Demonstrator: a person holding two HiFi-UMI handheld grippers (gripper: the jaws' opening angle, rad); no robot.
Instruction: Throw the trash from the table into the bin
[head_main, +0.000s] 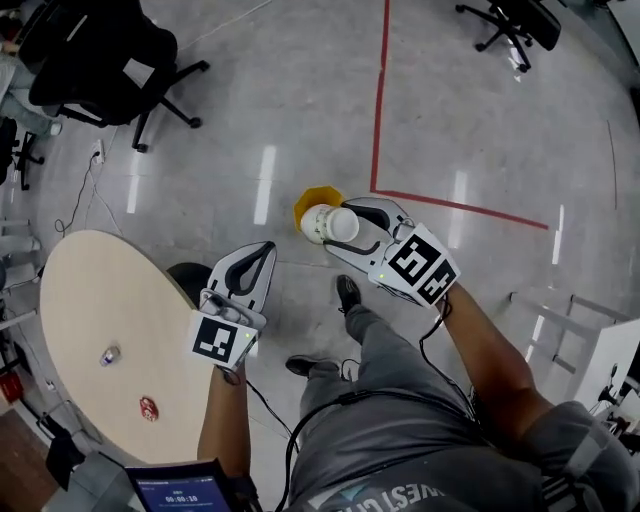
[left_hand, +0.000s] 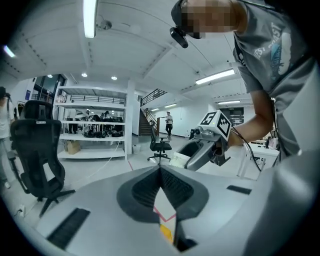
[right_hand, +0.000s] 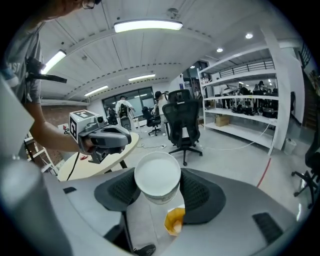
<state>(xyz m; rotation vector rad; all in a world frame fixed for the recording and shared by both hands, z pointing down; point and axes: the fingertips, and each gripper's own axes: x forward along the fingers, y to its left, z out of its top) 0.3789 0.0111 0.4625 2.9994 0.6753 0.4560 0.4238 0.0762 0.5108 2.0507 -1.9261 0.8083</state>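
One white cup (head_main: 328, 222) clamped in right gripper (head_main: 342, 226), directly above yellow bin (head_main: 316, 199).

Grey floor (head_main: 290, 90), red tape (head_main: 379, 100), office chair (head_main: 100, 60)

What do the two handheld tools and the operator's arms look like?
The left tool and right tool match: light grey shells, black ribbed pads, each with a cube of black-and-white square markers. A black cable runs from the right tool along the forearm. The person wears a grey short-sleeved T-shirt and grey trousers.
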